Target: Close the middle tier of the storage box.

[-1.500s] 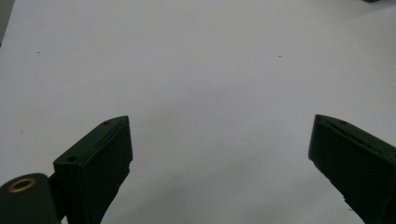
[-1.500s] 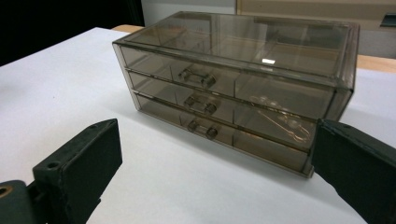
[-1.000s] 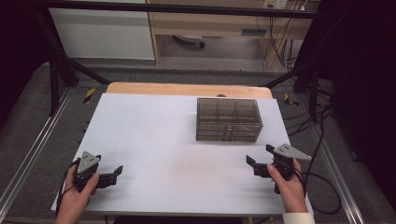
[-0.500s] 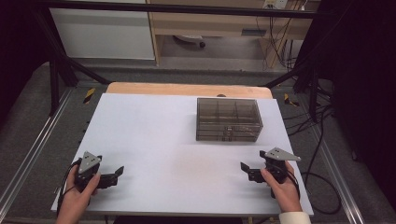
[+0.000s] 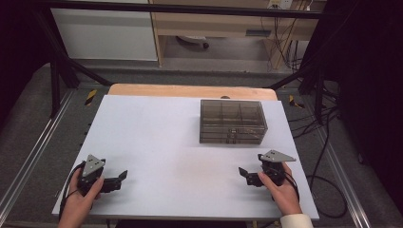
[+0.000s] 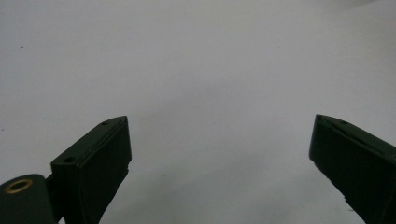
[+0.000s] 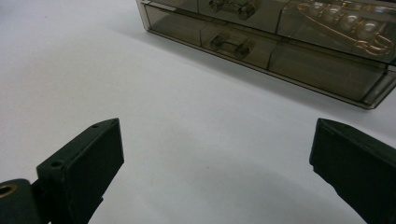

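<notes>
Sat toward the far right of the flat white matte surface (image 5: 157,137): a smoke-tinted clear plastic drawer box (image 5: 232,121), boxy, hard, glossy, with small knobs. Just short of its front, right claw (image 5: 249,175) spread wide, empty. Well off to the box's left, left claw (image 5: 119,178) equally wide, empty. Likely to skid or tip under a 1-sided pull on a slick knob.

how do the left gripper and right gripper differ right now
The left gripper sits at the table's near left corner, far from the smoked drawer box; the right gripper sits near right, closer to it. The left faces bare white tabletop; the right faces the box's drawers. Both are open, empty and hand-held.
</notes>
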A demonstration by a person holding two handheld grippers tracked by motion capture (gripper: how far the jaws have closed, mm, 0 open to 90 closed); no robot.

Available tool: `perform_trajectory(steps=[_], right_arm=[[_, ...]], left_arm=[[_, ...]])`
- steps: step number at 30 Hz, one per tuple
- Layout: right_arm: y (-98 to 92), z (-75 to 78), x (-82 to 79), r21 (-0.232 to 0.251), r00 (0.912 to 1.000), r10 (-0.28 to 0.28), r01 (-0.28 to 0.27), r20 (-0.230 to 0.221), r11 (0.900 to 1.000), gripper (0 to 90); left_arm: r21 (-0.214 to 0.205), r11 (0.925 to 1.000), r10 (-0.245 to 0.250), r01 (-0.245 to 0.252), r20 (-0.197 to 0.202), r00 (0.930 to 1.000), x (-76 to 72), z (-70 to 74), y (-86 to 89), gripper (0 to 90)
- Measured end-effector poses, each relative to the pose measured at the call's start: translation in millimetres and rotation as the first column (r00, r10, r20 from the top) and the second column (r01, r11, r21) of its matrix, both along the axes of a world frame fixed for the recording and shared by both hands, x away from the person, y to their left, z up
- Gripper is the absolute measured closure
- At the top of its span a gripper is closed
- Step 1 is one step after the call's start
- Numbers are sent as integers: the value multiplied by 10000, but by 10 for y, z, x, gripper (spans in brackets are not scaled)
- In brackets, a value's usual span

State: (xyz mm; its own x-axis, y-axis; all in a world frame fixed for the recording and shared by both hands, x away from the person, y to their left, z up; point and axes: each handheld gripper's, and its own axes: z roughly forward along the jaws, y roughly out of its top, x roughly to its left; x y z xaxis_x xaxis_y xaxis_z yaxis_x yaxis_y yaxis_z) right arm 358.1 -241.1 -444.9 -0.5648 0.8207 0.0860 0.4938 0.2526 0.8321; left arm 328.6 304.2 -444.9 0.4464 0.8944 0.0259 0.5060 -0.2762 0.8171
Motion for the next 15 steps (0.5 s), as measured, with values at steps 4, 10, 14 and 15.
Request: perform_trajectory(steps=[4, 10, 14, 15], right_arm=[[45, -5, 23, -63, 10000, 86, -86, -35, 9999, 35], [98, -5, 60, -139, 9999, 86, -85, 53, 9999, 36], [145, -9, 102, -257, 9999, 118, -115, 85, 9996, 39], [162, -3, 114, -386, 9998, 87, -79, 204, 9992, 44]], left_arm=[[14, 10000, -42, 42, -26, 10000, 1, -6, -10, 54], [53, 9999, -104, 104, -108, 9999, 9, -17, -17, 54], [94, 9998, -169, 171, -166, 9997, 13, -29, -32, 55], [83, 9998, -181, 182, -184, 9997, 12, -30, -34, 55]])
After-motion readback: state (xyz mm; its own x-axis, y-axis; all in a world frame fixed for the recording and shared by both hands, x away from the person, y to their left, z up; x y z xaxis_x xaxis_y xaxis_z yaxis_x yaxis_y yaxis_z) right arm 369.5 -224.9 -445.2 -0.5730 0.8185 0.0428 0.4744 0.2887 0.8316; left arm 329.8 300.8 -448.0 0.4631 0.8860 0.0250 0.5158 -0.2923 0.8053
